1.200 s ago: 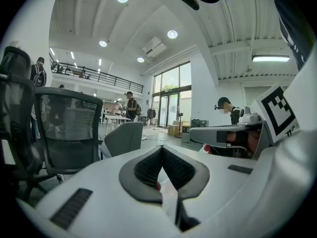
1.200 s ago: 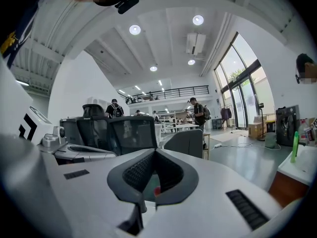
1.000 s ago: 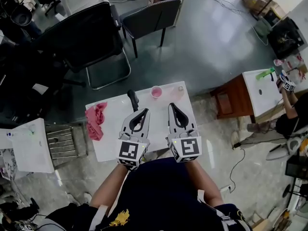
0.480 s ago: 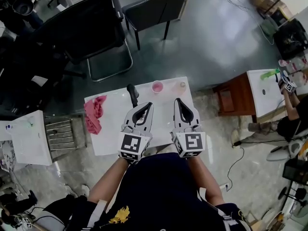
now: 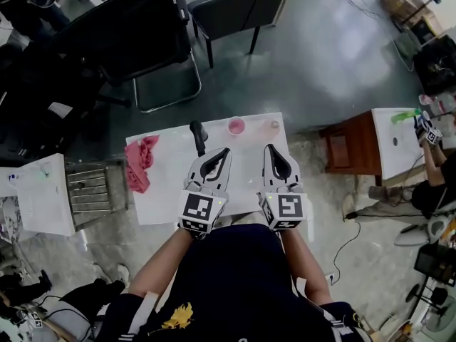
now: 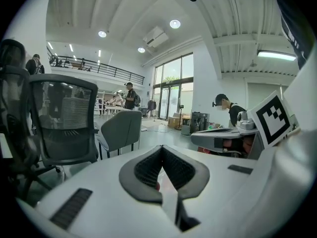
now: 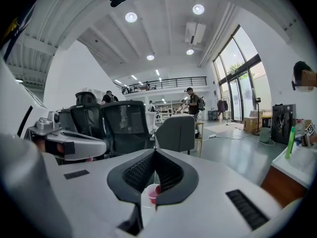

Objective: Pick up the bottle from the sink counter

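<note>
White rectangular counter (image 5: 164, 205): black curved faucet (image 5: 197, 135) at the far edge, just ahead of the left gripper (image 5: 225, 150). Translucent pink cup (image 5: 236, 126) stands ahead, between both grippers' lines. Small clear bottle (image 5: 273, 125) sits at the far right corner, beyond the right gripper (image 5: 270, 148); too small for detail. Crumpled pink cloth (image 5: 140, 161) lies at the left. Both pairs of jaws are clenched, nothing between them. Versus one second ago: grippers slightly wider apart, jaws unchanged, items unmoved.
</note>
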A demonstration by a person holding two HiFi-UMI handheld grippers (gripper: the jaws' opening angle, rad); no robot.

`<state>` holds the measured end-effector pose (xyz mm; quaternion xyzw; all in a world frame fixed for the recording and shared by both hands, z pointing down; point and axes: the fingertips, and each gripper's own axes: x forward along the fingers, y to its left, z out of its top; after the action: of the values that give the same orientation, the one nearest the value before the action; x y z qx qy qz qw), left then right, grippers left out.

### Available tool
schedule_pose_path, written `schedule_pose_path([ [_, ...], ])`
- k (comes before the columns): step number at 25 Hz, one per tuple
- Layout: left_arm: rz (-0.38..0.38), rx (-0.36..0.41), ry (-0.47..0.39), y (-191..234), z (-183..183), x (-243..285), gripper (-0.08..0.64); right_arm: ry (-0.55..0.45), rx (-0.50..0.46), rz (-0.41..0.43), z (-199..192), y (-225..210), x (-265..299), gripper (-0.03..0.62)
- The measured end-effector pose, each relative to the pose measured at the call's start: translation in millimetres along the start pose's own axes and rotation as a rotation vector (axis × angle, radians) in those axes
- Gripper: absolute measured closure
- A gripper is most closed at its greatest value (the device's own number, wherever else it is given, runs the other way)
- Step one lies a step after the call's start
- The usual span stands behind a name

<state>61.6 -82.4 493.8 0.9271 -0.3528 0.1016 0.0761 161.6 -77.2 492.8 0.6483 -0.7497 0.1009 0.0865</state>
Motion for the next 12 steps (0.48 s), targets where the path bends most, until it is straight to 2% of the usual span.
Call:
schedule_pose_path([
  [12,0.014,-0.004,0.026,5.6,-9.8,21.0,0.541,0.045,0.006,0.000,-19.2,-15.4,15.0,0.565],
])
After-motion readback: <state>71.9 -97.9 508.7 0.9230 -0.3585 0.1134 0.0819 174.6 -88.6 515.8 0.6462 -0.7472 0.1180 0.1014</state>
